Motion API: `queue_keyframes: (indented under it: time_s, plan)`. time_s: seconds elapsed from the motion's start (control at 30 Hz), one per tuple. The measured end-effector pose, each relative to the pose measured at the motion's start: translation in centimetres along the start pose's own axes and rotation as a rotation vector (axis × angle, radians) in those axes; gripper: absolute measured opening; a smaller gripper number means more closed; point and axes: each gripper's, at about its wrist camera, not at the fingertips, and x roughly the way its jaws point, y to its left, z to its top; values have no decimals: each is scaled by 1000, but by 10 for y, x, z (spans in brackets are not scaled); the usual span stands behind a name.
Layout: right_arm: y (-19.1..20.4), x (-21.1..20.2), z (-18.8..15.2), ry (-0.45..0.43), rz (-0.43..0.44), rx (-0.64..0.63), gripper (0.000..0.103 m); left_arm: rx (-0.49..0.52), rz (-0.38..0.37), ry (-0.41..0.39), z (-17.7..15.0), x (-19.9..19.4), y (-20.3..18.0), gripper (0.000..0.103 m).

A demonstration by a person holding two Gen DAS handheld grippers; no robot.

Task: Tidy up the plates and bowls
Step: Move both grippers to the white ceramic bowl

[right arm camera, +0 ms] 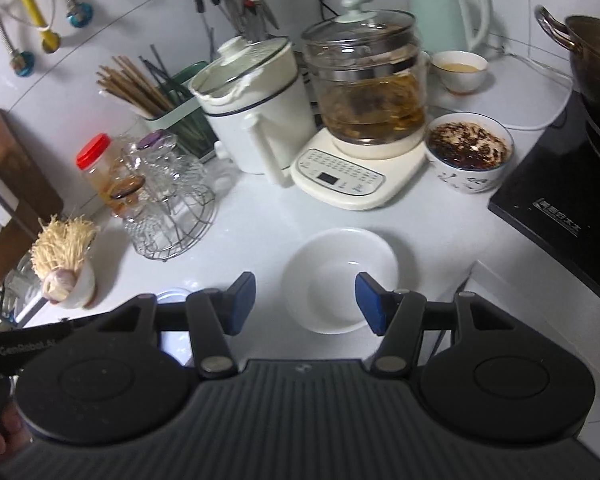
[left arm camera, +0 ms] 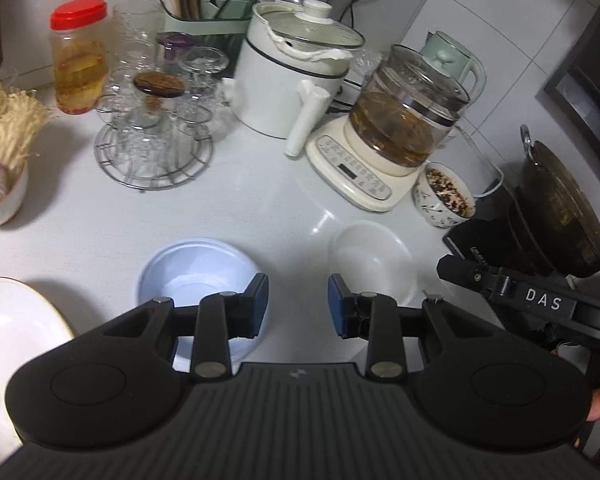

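In the left wrist view we saw little of the sorting done: 2 empty bowls and a plate lay separately on the white surface [left arm camera: 100, 220], none stacked. Our left gripper [left arm camera: 298, 304] hovered with its fingers apart and holding nothing, the bluish-white bowl [left arm camera: 198, 280] just beneath its left finger and the shallow white bowl [left arm camera: 372, 260] ahead to the right. A gold-rimmed plate [left arm camera: 16, 320] sat at the left edge, apparently empty. Farther back, a patterned bowl [left arm camera: 444, 196] held a dark speckled mixture, a glass kettle [left arm camera: 404, 120] held brown liquid, and a red-capped jar [left arm camera: 80, 56] held something amber. A small bowl [left arm camera: 0, 196] at the left carried garlic and pale stringy stuff. In the right wrist view, our right gripper [right arm camera: 306, 300] also hung with fingers spread and empty, the shallow white bowl [right arm camera: 340, 280] lying between and just beyond them, nothing in it. The bluish-white bowl [right arm camera: 172, 296] showed only as a sliver behind the left finger. A small cup [right arm camera: 460, 68] near the back held a pale liquid. We judged the task barely begun, with both bowls and the plate left to gather.
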Motion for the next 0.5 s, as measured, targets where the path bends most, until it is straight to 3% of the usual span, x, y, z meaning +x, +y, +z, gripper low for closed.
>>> queue_keyframes:
  time_s: [0.2, 0.5]
  plan:
    - [-32, 3, 6, 13, -40, 53, 58, -8, -25, 40, 9, 24, -23, 37]
    - [-72, 40, 18, 52, -51, 103, 58, -9, -12, 73, 22, 75, -42, 37]
